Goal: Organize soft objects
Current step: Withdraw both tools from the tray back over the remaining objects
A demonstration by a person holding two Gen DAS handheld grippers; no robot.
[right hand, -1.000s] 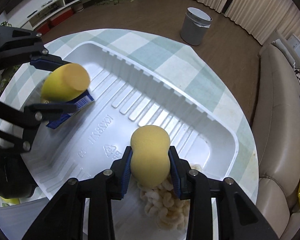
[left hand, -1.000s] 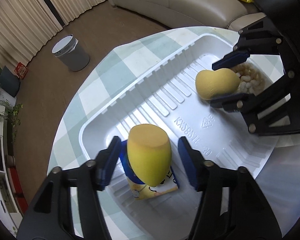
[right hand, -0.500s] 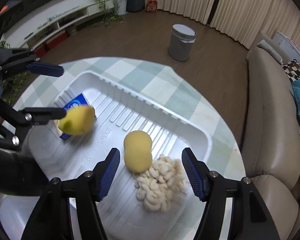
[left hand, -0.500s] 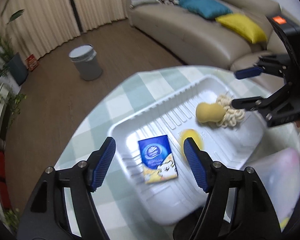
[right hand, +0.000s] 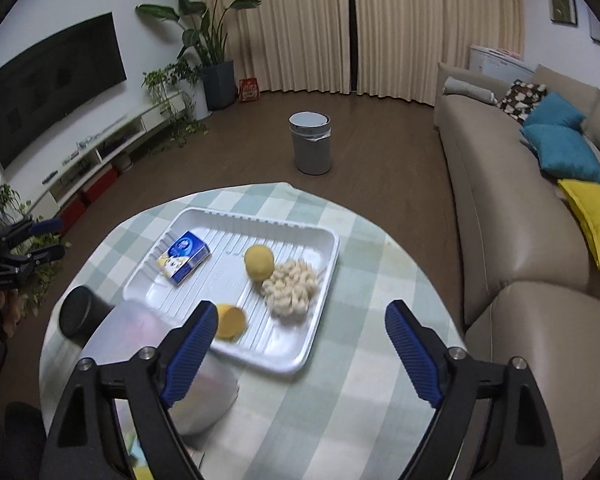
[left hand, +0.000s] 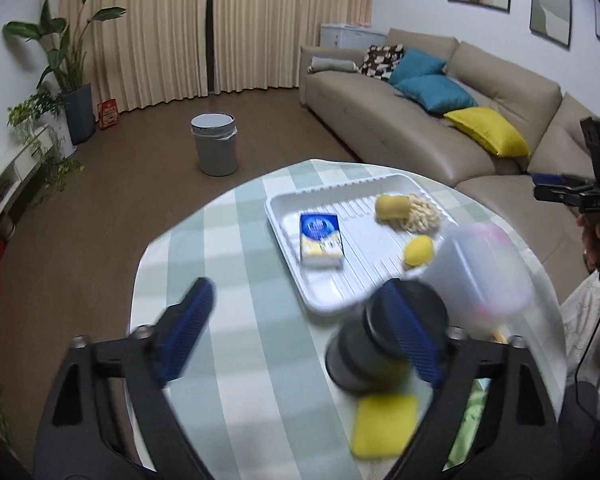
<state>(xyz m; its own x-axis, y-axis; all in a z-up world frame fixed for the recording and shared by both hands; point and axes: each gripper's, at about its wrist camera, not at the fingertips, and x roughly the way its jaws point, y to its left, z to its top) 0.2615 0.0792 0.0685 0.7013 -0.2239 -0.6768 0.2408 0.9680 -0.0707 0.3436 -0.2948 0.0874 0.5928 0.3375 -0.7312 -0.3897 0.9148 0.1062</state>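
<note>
A: White tray (right hand: 316, 336) is sitting on the checked surface (right hand: 364, 400), holding the blue-and-yellow pack (right hand: 183, 257) at far left, the round yellow sponge (right hand: 259, 262) touching the cream noodle-like sponge (right hand: 291, 288), and the yellow egg-shaped sponge (right hand: 228, 321) at the near edge.

B: Fingers?

A: Left gripper (left hand: 300, 336) and right gripper (right hand: 297, 354) are both opening wide, gripping nothing, hovering over the surface on the near side of the tray. Frosted container (right hand: 159, 364) is lying near left.

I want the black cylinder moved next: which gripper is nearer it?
Left. The left gripper hovers just above the black cylinder; the right gripper is farther off. Both are opening, empty.
</note>
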